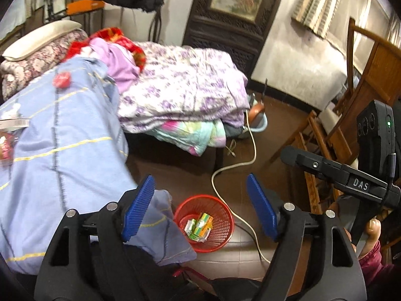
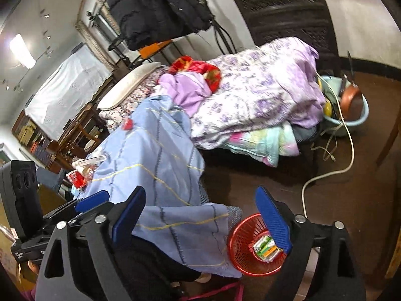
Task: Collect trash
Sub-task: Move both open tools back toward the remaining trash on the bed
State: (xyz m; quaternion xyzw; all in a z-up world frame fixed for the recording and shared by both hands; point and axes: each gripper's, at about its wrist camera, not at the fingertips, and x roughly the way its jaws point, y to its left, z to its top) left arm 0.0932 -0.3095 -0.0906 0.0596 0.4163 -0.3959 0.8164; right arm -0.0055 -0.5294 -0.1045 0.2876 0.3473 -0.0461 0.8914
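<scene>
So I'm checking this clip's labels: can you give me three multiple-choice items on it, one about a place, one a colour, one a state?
1. Where does the bin stand?
A. on the floor by the blue cloth
B. on the bed
C. on the chair

2. What colour is the bin?
A. green
B. red
C. white

3. How are the left gripper and right gripper?
A. both shut on cartons
B. one shut on the cord
C. both open, holding nothing

Answers: 1 A, it sits on the dark floor beside the cloth's hanging edge. 2 B, its mesh wall is red. 3 C, each pair of blue pads stands apart with nothing between; the cartons lie in the bin.
</scene>
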